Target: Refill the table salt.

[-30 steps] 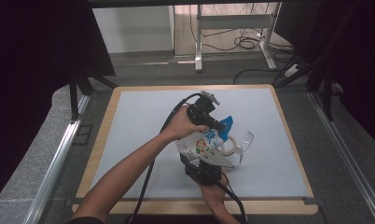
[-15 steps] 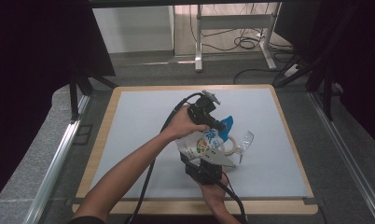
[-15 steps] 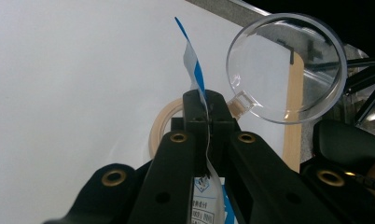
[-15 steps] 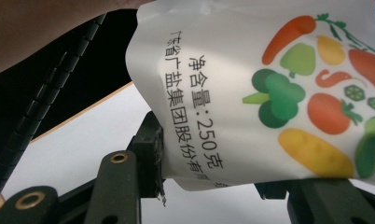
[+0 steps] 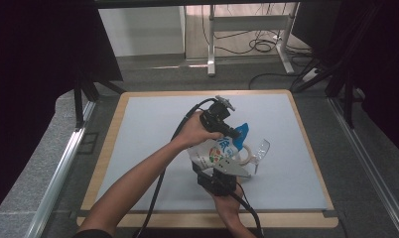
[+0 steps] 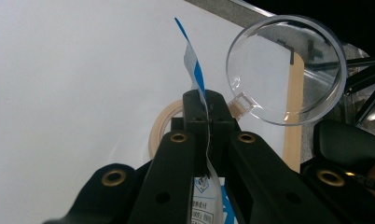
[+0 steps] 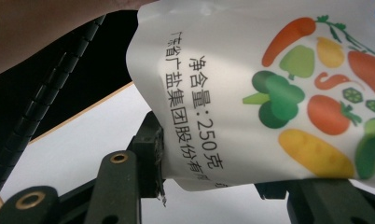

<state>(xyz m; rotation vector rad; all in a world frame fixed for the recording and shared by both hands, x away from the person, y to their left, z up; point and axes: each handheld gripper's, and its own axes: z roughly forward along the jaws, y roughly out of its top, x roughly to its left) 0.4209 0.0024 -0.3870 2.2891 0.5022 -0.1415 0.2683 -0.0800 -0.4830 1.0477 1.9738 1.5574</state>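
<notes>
A white pouch (image 5: 215, 151) printed with vegetables and black characters, blue at its top, is held up over the grey mat (image 5: 148, 124). My left gripper (image 5: 232, 133) is shut on the pouch's thin blue-and-white top edge (image 6: 197, 84). My right gripper (image 5: 218, 166) grips the pouch's (image 7: 269, 93) lower part from below, one finger (image 7: 148, 154) pressed against its left side; the other finger is hidden behind the bag. A clear plastic scoop (image 5: 259, 148) and a beige ring (image 5: 244, 157) lie just right of the pouch. In the left gripper view the round scoop (image 6: 288, 70) and ring (image 6: 160, 128) sit beyond the jaws.
The mat lies on a wooden board (image 5: 113, 129) with open mat surface on the left and far side. Grey carpeted ledges and metal rails (image 5: 63, 158) flank the board. Table legs and cables (image 5: 257, 44) stand on the floor beyond.
</notes>
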